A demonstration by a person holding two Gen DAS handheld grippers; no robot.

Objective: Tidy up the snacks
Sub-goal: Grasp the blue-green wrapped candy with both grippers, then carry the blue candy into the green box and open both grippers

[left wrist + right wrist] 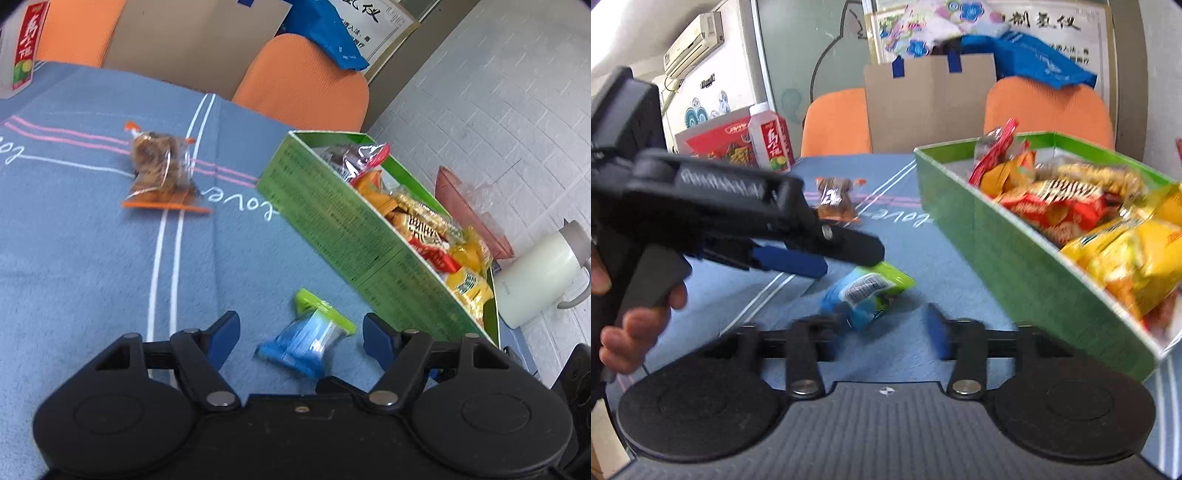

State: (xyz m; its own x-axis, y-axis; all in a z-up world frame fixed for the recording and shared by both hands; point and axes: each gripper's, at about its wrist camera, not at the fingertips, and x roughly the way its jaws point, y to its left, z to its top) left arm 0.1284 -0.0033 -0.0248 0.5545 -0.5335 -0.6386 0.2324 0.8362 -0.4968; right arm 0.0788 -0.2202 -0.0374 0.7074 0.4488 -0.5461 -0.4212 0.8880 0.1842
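Note:
A small blue and green snack packet (pixel 306 334) lies on the blue tablecloth between the open fingers of my left gripper (pixel 301 332), which sits just above it. It also shows in the right wrist view (pixel 866 295), in front of my right gripper (pixel 884 328), which is open and empty. The left gripper (pixel 827 258) enters that view from the left, over the packet. A clear packet of brown snacks (pixel 160 171) with orange ends lies farther back (pixel 836 201). A green box (pixel 332 221) full of snack packets stands at the right (pixel 997 243).
Two orange chairs (pixel 1049 110) stand behind the table. A red-labelled bottle (pixel 772 138) and a red box (pixel 720 142) are at the far left. A white kettle (pixel 543 273) and a reddish tray (pixel 469 210) sit beyond the green box.

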